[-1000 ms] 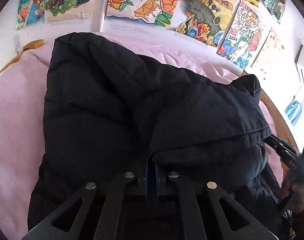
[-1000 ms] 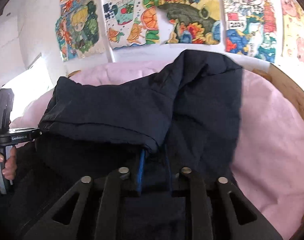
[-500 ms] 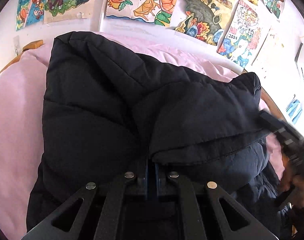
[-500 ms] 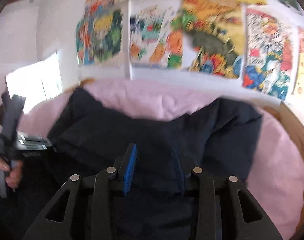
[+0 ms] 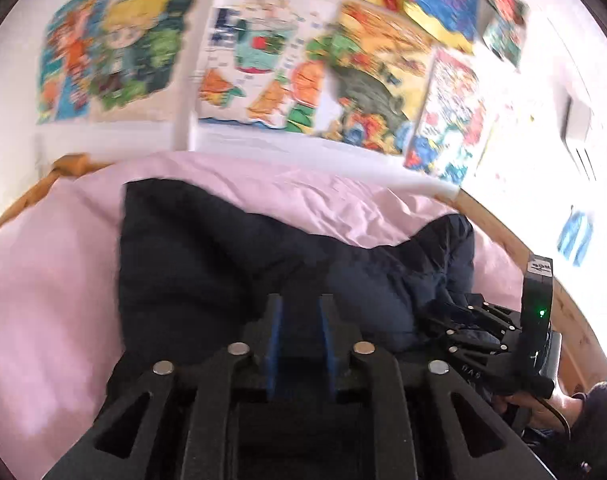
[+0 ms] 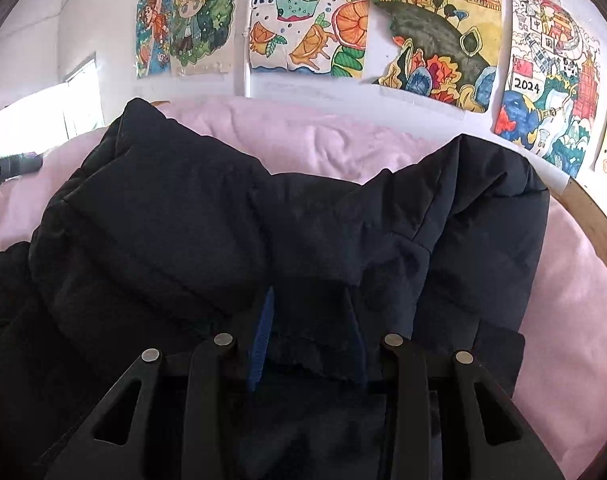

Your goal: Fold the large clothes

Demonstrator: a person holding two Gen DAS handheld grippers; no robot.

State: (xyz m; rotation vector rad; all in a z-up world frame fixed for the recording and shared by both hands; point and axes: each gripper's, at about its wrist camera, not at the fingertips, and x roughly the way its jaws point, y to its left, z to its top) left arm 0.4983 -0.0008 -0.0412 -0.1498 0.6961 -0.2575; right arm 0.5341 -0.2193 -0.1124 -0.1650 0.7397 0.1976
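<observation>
A bed covered by a pale pink sheet, lightly wrinkled, fills the lower part of both views. A curved wooden bed frame shows along the edge from about 2 to 4 o'clock, and again at 9 to 10 o'clock in the left wrist view. Lying directly on the sheet is a dark navy padded jacket, bunched in folds across the centre, with pink sheet visible at 12, 3 and 9 o'clock.

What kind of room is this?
Probably a child's bedroom: a black coat lies on a pink sheet in a wooden frame, and bright drawings cover the wall.
</observation>
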